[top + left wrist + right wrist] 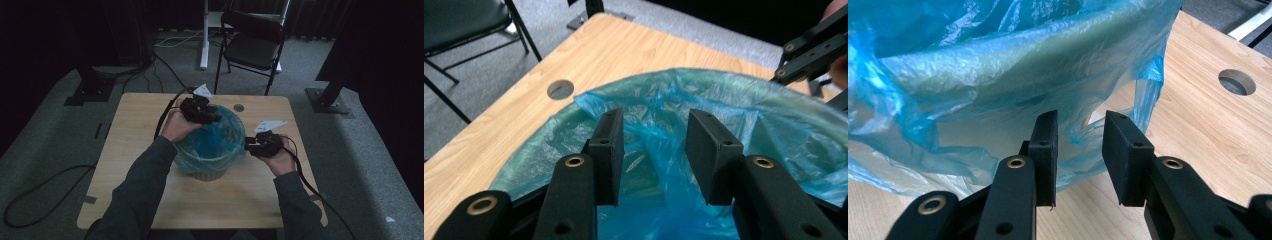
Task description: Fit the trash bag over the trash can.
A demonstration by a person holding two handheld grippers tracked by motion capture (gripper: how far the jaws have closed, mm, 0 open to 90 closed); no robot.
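Note:
A small bin (pixel 207 175) lined with a blue plastic bag (pixel 215 142) stands mid-table. My left gripper (pixel 211 115) hovers over the bin's far left rim. In the left gripper view its jaws (pixel 655 120) stand open, with a raised fold of the bag (pixel 659 150) between them, apart from both pads. My right gripper (pixel 249 146) is at the bin's right side. Its jaws (pixel 1082 120) are open around the bag's hanging edge (pixel 1088 132), where the film drapes down the outside. The right gripper's black arms (pixel 811 47) also show beyond the bag.
The bin sits on a light wooden table (pixel 140 165) with a round cable hole (pixel 238 107) behind it. A black folding chair (pixel 252 45) and a white stand leg (pixel 204 35) are beyond the far edge. Cables trail over the grey carpet at left.

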